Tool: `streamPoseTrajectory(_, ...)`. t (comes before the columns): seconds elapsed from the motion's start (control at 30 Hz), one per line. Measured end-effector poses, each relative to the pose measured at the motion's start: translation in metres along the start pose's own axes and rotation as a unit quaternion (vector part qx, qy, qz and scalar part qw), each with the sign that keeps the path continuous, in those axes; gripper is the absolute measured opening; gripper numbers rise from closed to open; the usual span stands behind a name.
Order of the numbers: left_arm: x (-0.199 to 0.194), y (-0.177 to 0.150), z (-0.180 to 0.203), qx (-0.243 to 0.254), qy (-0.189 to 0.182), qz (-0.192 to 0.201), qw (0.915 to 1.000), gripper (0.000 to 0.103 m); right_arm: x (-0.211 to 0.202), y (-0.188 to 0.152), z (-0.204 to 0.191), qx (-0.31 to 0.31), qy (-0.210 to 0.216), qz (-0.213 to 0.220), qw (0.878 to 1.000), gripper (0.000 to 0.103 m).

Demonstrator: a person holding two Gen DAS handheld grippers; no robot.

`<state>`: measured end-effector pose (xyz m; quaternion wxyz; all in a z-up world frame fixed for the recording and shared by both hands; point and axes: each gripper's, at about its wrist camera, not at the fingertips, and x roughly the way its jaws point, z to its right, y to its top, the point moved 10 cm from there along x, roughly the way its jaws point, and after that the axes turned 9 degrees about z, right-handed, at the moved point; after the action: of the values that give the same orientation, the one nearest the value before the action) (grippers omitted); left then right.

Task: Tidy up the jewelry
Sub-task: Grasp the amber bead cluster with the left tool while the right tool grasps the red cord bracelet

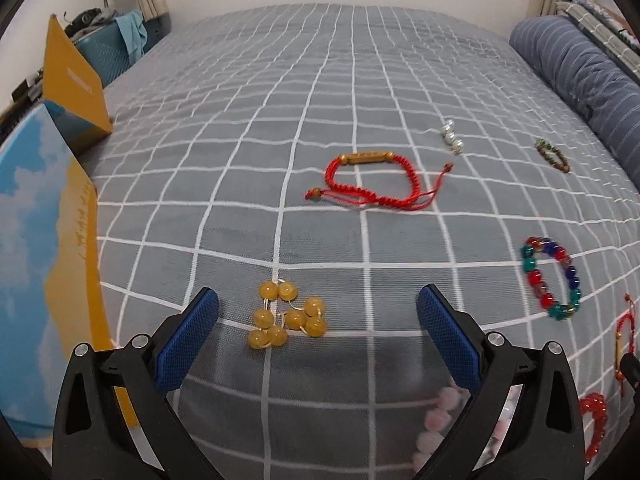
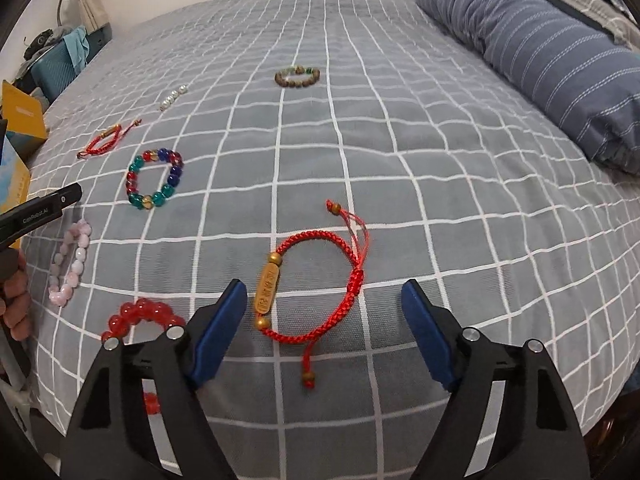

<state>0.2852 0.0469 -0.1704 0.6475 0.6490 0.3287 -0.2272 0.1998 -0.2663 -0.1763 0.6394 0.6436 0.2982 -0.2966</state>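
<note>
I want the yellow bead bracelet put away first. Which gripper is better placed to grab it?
Left. The yellow bead bracelet lies just ahead of the open left gripper, between its fingers. The right gripper, also open, faces a red cord bracelet instead.

**A:** So where's each cam looking from? Left wrist one sits low over the grey bed cover with the white grid, near its front edge, facing up the bed toward the white wall. Cluster of amber-yellow round beads is right up close between the jaws.

**B:** Right wrist cam is the same deal: low, close, pointed the same way, but further right. The rolled blue striped pillow fills its right side.

**A:** Overlap?

**B:** Loads. Both catch the multicoloured glass bead bracelet, the far red braided cord bracelet with a gold tube, and the small silver-white pearl string.
</note>
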Motion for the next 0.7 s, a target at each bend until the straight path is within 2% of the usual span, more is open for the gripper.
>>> streamPoseTrajectory(0.17, 0.008, 0.0, -0.004, -0.007, -0.009, -0.002, 0.9999, 0.098, 0.008, -0.005, -0.002, 0.0, 0.007, -0.012, 1.0, 0.066)
streamPoseTrajectory(0.23, 0.008, 0.0, -0.004, -0.009, -0.013, -0.002, 0.9999, 0.094, 0.008, -0.005, -0.002, -0.001, 0.008, -0.013, 1.0, 0.063)
streamPoseTrajectory(0.33, 0.006, -0.001, -0.001, -0.008, -0.023, -0.004, 0.9997, 0.083, 0.009, -0.004, -0.004, -0.004, 0.012, -0.015, 1.0, 0.052)
streamPoseTrajectory(0.4, 0.004, -0.002, 0.001, -0.004, -0.025, -0.004, 0.9997, 0.068, 0.008, -0.003, -0.005, -0.007, 0.014, -0.016, 1.0, 0.044)
streamPoseTrajectory(0.43, 0.002, -0.001, 0.002, -0.001, -0.027, -0.004, 0.9996, 0.064, 0.008, -0.003, -0.006, -0.007, 0.015, -0.016, 1.0, 0.041)
streamPoseTrajectory(0.5, -0.001, -0.002, 0.005, 0.005, -0.032, -0.005, 0.9995, 0.048, 0.008, -0.003, -0.006, -0.007, 0.017, -0.018, 1.0, 0.031)
streamPoseTrajectory(0.57, -0.003, -0.004, 0.008, 0.009, -0.039, -0.009, 0.9992, 0.026, 0.007, -0.004, -0.007, -0.008, 0.02, -0.02, 1.0, 0.022)
streamPoseTrajectory(0.6, -0.004, -0.004, 0.009, 0.011, -0.039, -0.01, 0.9991, 0.019, 0.007, -0.004, -0.008, -0.008, 0.021, -0.021, 1.0, 0.018)
streamPoseTrajectory(0.7, -0.006, -0.004, 0.009, 0.012, -0.041, -0.011, 0.999, 0.019, 0.006, -0.004, -0.008, -0.011, 0.017, -0.024, 1.0, 0.008)
